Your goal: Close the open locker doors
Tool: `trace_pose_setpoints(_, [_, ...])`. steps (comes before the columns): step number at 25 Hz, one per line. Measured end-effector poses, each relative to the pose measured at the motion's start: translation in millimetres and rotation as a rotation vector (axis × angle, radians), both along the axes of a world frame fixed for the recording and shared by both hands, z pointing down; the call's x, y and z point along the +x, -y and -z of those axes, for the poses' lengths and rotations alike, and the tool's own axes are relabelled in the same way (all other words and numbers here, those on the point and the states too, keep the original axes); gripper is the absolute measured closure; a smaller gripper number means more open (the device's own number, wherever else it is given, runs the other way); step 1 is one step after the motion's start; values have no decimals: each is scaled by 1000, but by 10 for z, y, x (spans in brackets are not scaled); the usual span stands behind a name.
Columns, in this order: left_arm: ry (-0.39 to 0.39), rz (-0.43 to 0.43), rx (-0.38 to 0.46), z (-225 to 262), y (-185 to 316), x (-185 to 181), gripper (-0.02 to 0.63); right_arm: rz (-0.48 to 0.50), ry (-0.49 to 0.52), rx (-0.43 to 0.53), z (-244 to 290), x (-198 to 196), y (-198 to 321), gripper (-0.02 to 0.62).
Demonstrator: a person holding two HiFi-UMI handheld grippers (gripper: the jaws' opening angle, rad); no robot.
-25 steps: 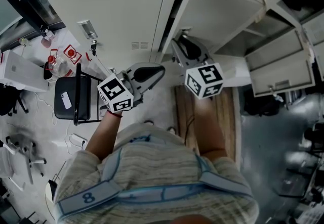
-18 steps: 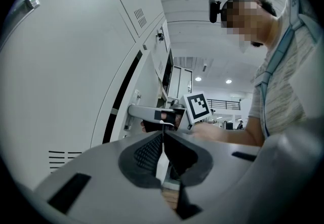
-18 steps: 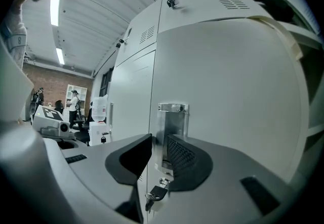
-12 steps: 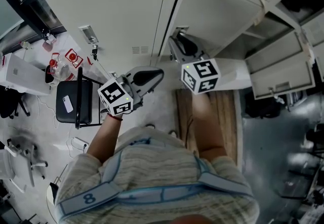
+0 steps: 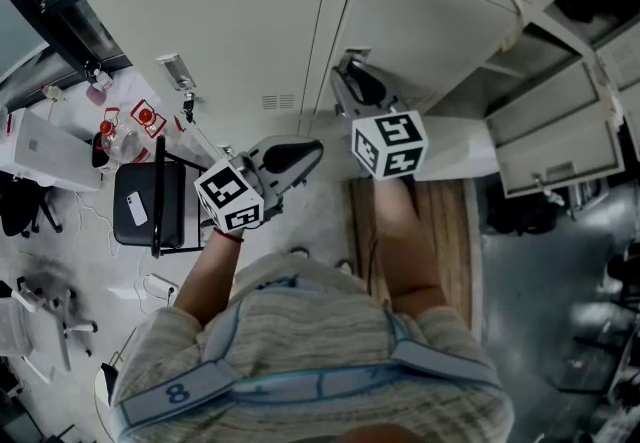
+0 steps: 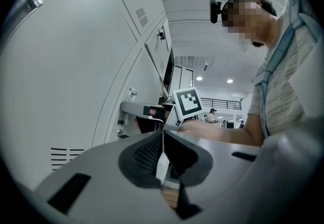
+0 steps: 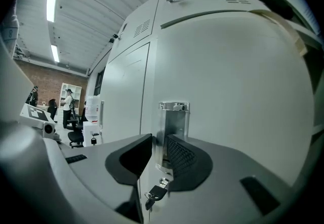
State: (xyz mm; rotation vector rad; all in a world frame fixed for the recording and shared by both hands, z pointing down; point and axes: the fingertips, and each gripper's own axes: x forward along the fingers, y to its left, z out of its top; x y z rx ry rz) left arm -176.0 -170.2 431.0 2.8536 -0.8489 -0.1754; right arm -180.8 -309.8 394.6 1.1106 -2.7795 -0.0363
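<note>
Shirt: short-sleeved shirt (image 5: 300, 326), pale with fine grey stripes.
Straps: light blue straps (image 5: 180, 391) across the shirt, one marked "8".
Wristband: thin red band (image 5: 228, 225) just behind the left gripper's cube.
Left gripper (image 5: 315, 144): smooth grey shell, black ribbed pads (image 6: 147, 153), and a dark rectangular slot behind each.
Right gripper (image 5: 345, 71): same grey shell with black pads (image 7: 183, 160).
Marker cubes: white with black square markers, at each gripper's rear: left cube (image 5: 230, 195), right cube (image 5: 389, 143).
Headgear: small black camera (image 6: 216, 10).
</note>
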Motion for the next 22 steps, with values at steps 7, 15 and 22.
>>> trace_pose_setpoints(7, [-2,-7,11,7,5,-7,601,-22,-13,5,6,-12,75,505])
trace_pose_setpoints(15, [0,-11,7,8,17,-1,601,-27,-25,16,16,-36,110,506])
trace_pose_setpoints(22, [5,-7,-3,1,17,-15,601,-30,-17,15,11,-35,110,506])
